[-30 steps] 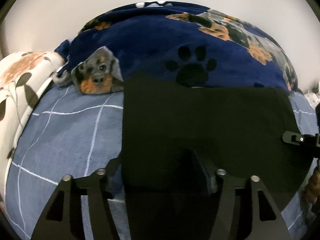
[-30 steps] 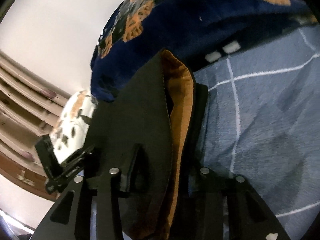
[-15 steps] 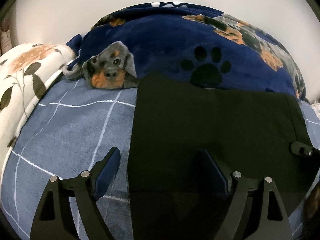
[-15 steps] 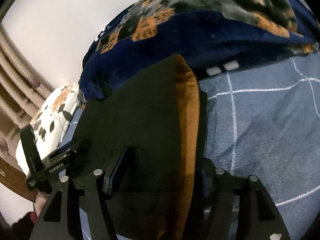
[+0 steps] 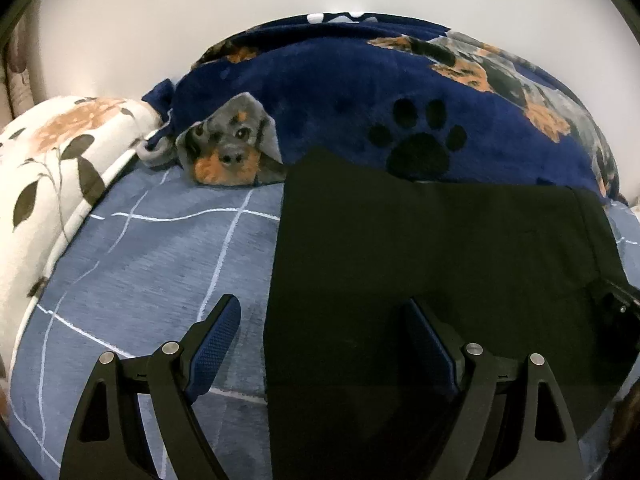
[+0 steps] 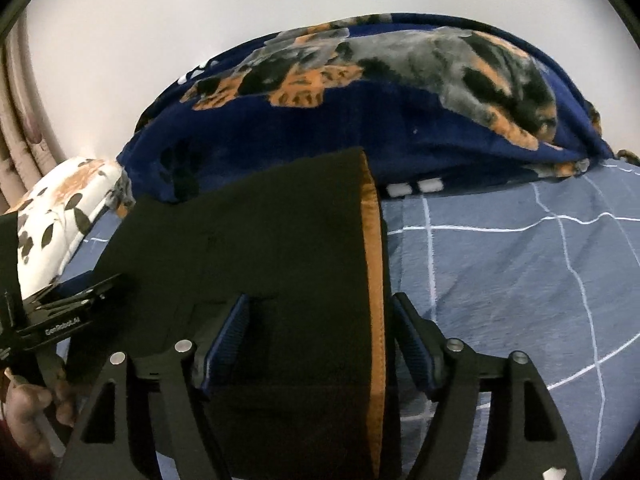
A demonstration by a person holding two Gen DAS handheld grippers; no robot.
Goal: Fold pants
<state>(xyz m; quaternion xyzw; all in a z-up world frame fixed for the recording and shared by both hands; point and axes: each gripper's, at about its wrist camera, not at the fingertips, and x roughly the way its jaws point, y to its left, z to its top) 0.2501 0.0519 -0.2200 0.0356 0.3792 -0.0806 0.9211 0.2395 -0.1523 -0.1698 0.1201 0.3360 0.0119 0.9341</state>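
Blue-grey bedsheet with thin white grid lines (image 5: 152, 264) fills the lower part of both wrist views. At 12 o'clock in both views: bunched navy fleece blanket printed with dogs and a black paw (image 5: 360, 120), piled against a plain white wall (image 5: 200, 8). At 9 o'clock: white pillow with brown leaf and orange flower print (image 5: 52, 168), touching the blanket's left end.

Black pants with an orange-brown lining (image 5: 440, 264) lie folded flat on the sheet as a rough rectangle. Far edge touches the blanket base, partly overlapping it under the paw print. In the right wrist view the lining shows as a strip along the pants' right edge (image 6: 374, 280).

Left gripper (image 5: 324, 320): jaws wide apart, holding nothing. Left blue-padded finger (image 5: 216, 340) is over bare sheet at 7 o'clock, right finger sits over the fabric at 5 o'clock; the pants' left edge runs between them.

Right gripper (image 6: 320, 320): jaws wide, nothing clamped. Left finger (image 6: 226, 336) is over the black fabric, the right one just outside the lining edge over the sheet. Pants' right edge lies between them.

Left gripper body also shows at 8 o'clock in the right wrist view, person's hand (image 6: 28, 412) under it.
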